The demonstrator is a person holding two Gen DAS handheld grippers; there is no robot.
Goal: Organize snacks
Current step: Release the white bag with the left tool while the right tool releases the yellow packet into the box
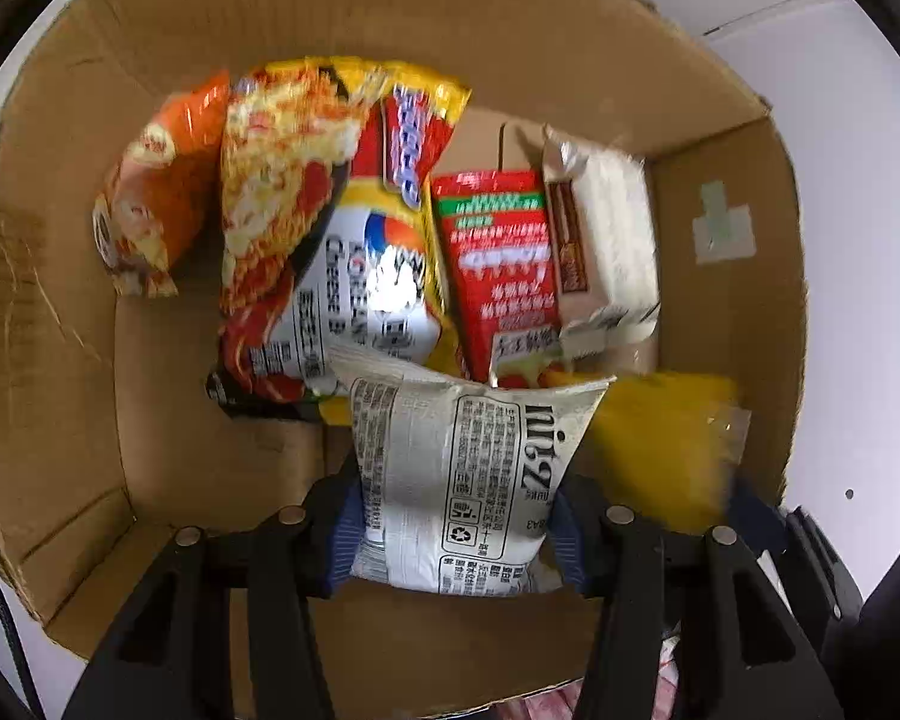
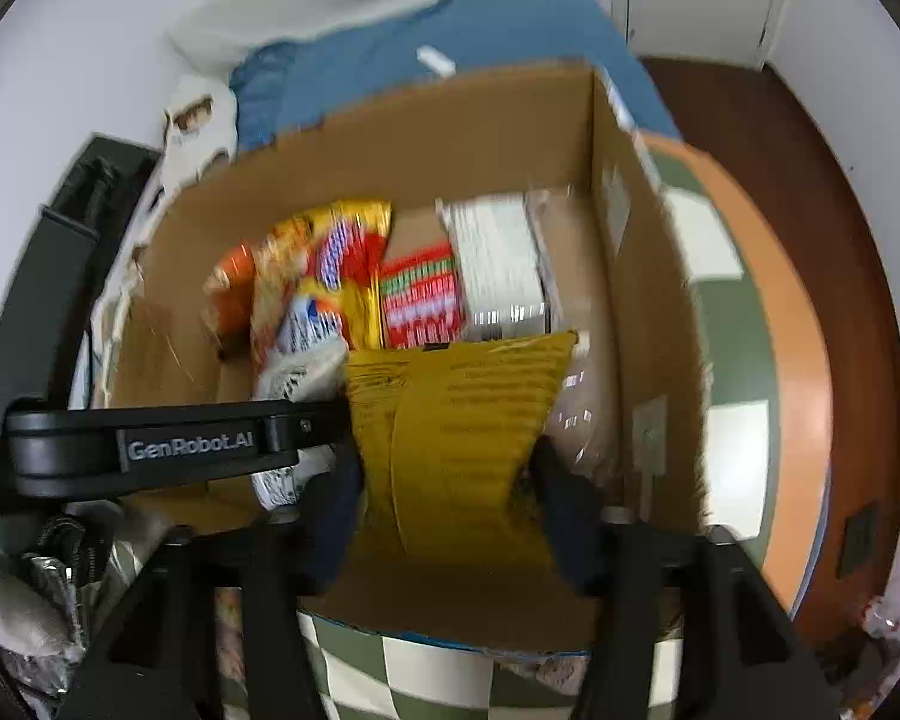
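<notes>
Brown corrugated cardboard fills both views: an open-topped box (image 1: 732, 276) on a table with a green-and-white checked cloth (image 2: 720, 240). Inside, several snacks stand in a row against the far wall: an orange crisp bag (image 1: 150, 204), a yellow-and-red noodle packet (image 1: 330, 228), a red printed carton (image 1: 498, 264) and a white wrapped pack (image 1: 606, 240).

The left gripper (image 1: 456, 528) points steeply down into the box with a white foil packet printed in black text (image 1: 468, 468) between its blue pads, which press its sides. Just to its right, the right gripper (image 2: 450, 480) holds a mustard-yellow plastic packet (image 2: 456, 420); the view is blurred, but the dark pads seem to pinch the packet at its waist.

I'd say the step in hand is the drop-off: both packets are over the box's near side, in front of the standing row. Next, each pair of tongs needs to lower a little, then open so the packets settle upright without toppling the row behind.
</notes>
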